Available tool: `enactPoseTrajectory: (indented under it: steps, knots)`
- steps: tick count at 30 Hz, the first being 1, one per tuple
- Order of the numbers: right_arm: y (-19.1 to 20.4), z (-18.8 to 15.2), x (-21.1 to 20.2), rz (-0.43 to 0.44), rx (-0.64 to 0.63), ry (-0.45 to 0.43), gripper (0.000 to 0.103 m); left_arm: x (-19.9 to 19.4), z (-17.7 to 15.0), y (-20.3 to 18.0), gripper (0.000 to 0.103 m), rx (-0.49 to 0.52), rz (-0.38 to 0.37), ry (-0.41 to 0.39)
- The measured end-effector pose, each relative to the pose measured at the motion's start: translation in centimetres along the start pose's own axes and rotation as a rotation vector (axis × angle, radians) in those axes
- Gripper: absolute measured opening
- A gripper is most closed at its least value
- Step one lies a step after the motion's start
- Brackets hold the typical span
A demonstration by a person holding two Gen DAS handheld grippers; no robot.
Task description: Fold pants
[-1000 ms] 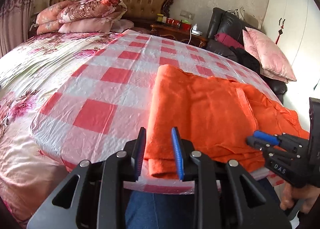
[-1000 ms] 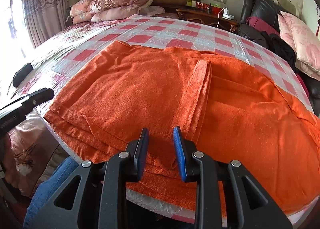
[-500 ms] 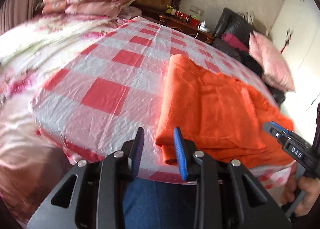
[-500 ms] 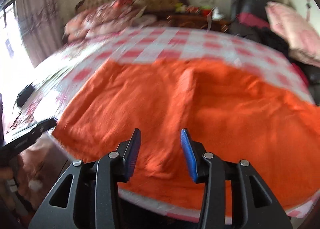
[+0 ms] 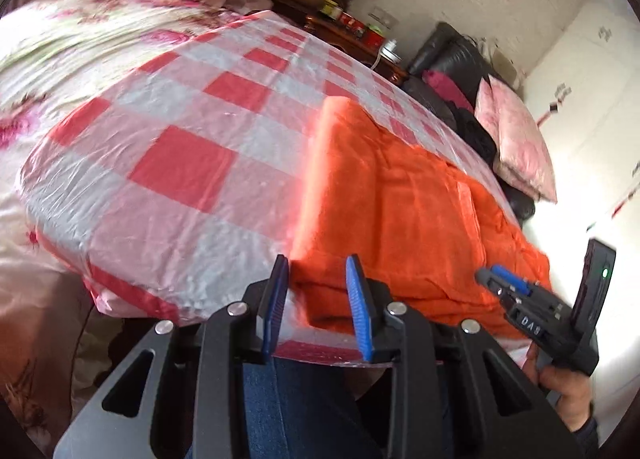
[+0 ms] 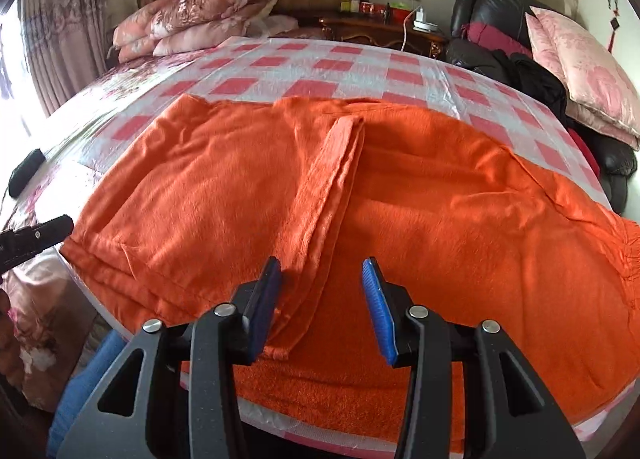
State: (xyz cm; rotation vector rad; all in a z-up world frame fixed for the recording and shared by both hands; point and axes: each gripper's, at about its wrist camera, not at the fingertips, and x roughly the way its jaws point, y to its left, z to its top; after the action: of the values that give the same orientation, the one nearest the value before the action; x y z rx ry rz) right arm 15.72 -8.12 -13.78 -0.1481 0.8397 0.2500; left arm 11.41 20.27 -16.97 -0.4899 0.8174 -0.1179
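One bed [image 6: 352, 71] fills both views, its red-checked plastic cover [image 5: 180, 163] carrying the orange pants [image 6: 400, 199], folded lengthwise and lying along the near edge. Their right end runs out of the right wrist frame, and the left wrist view is smeared, so the near corner is probably just at the bed's edge. The right hand-held gripper [image 6: 322, 299] now gapes wide over the fabric, gripping nothing, where a second ago it was nearly closed. The left hand-held gripper [image 5: 318, 305], also wider than before, straddles the pants' near corner without pinching it.
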Motion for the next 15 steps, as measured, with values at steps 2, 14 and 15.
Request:
enactPoseTrajectory:
  steps: [2,14,15]
  knots:
    - [-0.1,0.0,0.1,0.000,0.005,0.004,0.050,0.1,-0.1,-0.3,0.030,0.014,-0.007,0.007]
    - [-0.3,-0.2,0.1,-0.005,0.006,-0.003,0.054,2.1,2.3,5.0,0.049,-0.366,-0.325,0.103]
    - [-0.3,-0.2,0.1,-0.005,0.004,-0.002,0.054,2.7,2.8,5.5,0.049,-0.405,-0.349,0.128]
